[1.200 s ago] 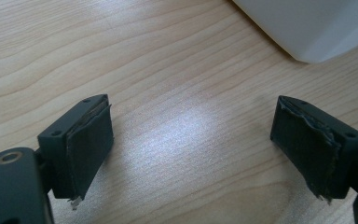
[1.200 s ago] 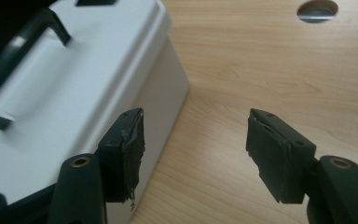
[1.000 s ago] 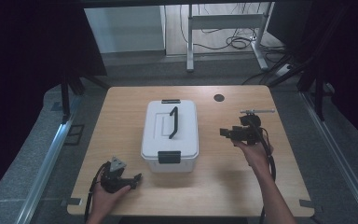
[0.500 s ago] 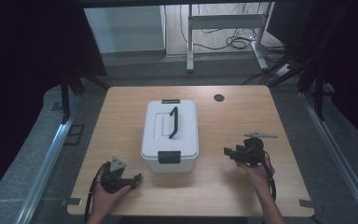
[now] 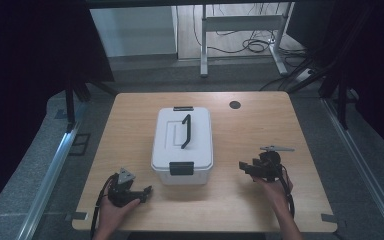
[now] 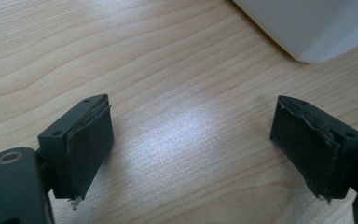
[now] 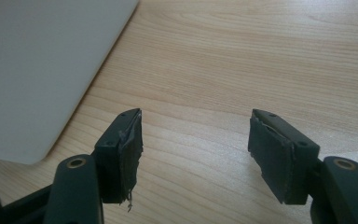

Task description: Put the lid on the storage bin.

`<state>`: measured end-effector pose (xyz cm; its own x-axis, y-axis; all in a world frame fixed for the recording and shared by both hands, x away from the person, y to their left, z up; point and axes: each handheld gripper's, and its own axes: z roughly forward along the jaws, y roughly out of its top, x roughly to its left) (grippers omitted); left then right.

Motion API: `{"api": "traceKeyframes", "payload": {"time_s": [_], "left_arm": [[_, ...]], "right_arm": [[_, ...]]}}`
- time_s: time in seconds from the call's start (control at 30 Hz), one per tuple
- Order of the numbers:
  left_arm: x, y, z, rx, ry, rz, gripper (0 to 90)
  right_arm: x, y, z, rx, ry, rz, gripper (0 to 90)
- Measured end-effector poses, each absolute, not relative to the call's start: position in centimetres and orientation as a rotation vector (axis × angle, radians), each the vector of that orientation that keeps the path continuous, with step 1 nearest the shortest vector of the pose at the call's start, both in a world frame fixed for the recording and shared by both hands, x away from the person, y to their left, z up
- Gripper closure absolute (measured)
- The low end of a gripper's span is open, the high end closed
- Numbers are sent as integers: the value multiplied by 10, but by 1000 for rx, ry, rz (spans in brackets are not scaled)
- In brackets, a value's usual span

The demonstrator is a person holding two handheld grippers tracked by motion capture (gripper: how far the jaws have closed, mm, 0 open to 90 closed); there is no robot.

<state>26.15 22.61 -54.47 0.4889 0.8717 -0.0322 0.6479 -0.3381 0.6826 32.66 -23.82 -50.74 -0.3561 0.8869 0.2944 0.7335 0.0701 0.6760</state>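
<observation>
A white lidded box (image 5: pixel 182 145) with a black handle (image 5: pixel 185 131) and black latches stands shut in the middle of the wooden table (image 5: pixel 245 125). My left gripper (image 5: pixel 146 190) rests low at the box's front left, held in a hand, jaws wide apart over bare wood. The left gripper view has its open jaws (image 6: pixel 191 154) with a corner of the box (image 6: pixel 307 28) beyond them. My right gripper (image 5: pixel 242 166) sits to the right of the box near its front, open and empty. In the right gripper view its jaws (image 7: pixel 196 149) stand beside the box's wall (image 7: pixel 42 70).
A round black grommet (image 5: pixel 235 105) is set in the table near its far edge. Metal rails run along both sides of the table, and a desk frame (image 5: pixel 240 30) with cables stands on the floor beyond it. Bare wood lies right of the box.
My right gripper has come back toward the person and down, from beside the box's middle to near its front corner. The left gripper has stayed put.
</observation>
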Motion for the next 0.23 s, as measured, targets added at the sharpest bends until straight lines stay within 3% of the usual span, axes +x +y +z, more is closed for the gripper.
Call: {"api": "traceKeyframes", "payload": {"time_s": [0.23], "left_arm": [[260,226,-545,2091,1258,458,133]], "right_arm": [[325,-236,-508,1647,2171,1127,320]]}}
